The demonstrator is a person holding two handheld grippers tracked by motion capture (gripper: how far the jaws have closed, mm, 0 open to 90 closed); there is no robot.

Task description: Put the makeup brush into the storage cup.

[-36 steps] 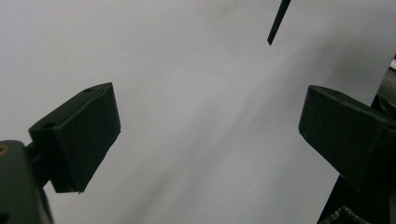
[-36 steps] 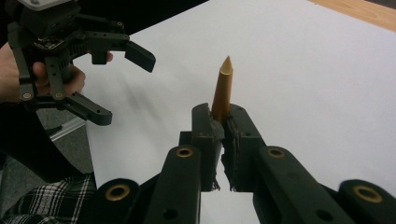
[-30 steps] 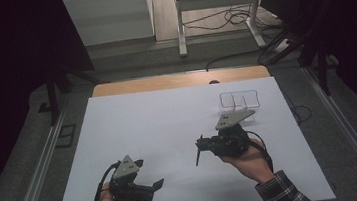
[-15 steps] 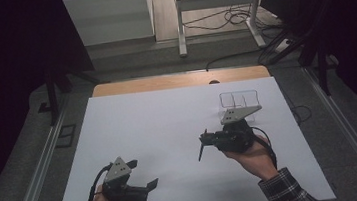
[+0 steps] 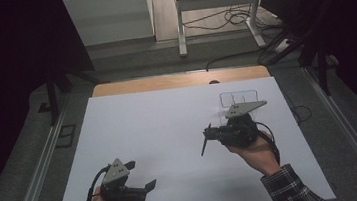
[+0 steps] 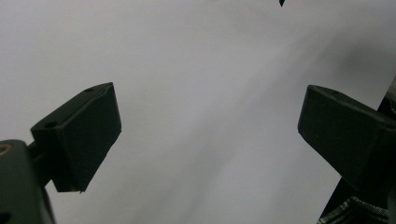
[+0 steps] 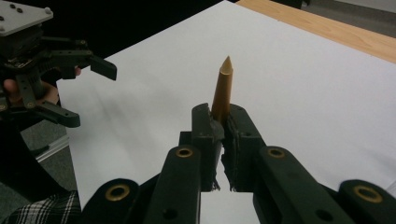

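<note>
My right gripper (image 7: 223, 122) is clamped on a pointed tan wooden pencil (image 7: 221, 90); left gripper (image 6: 208, 126) gapes empty. Faint outline (image 5: 239, 97) looks drawn, perhaps unfinished.

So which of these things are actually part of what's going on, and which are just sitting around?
In the job:
- the right claw, shut on the pointed wooden stick
- the left claw, open with nothing between its pads
- the white sheet under both

Just lying about:
- a clear box at the sheet's far right
- the metal stand and cables on the floor behind
</note>
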